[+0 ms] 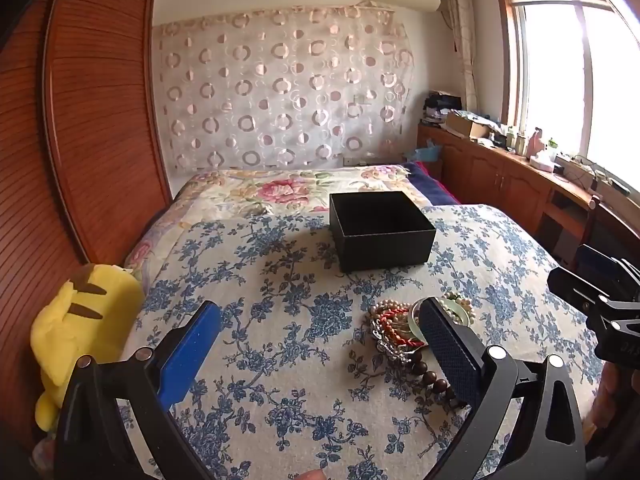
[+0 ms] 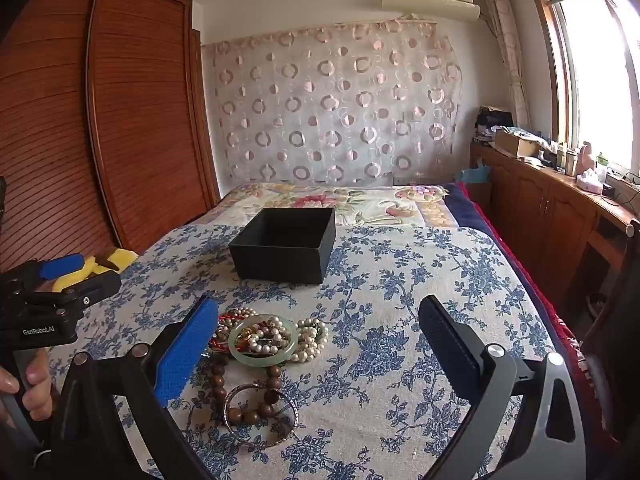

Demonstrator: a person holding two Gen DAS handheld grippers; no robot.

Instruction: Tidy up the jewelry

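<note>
Start of pickup: both the left gripper (image 1: 320, 344) and right gripper (image 2: 320, 344) gape empty above the bed (image 2: 400, 280), jewelry pile (image 2: 264, 340) near its front edge, black box (image 2: 284, 244) behind; next grab one piece.

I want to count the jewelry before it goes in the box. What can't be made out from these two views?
- Jewelry pile, left wrist view: partly behind the left gripper finger.
- Same pile, right wrist view: its left edge is behind the right gripper finger; the tangled pieces overlap, so no sure count.
- Black box: its floor is too dark to see in either view.
- Yellow plush toy: mostly hidden in the right wrist view.
</note>
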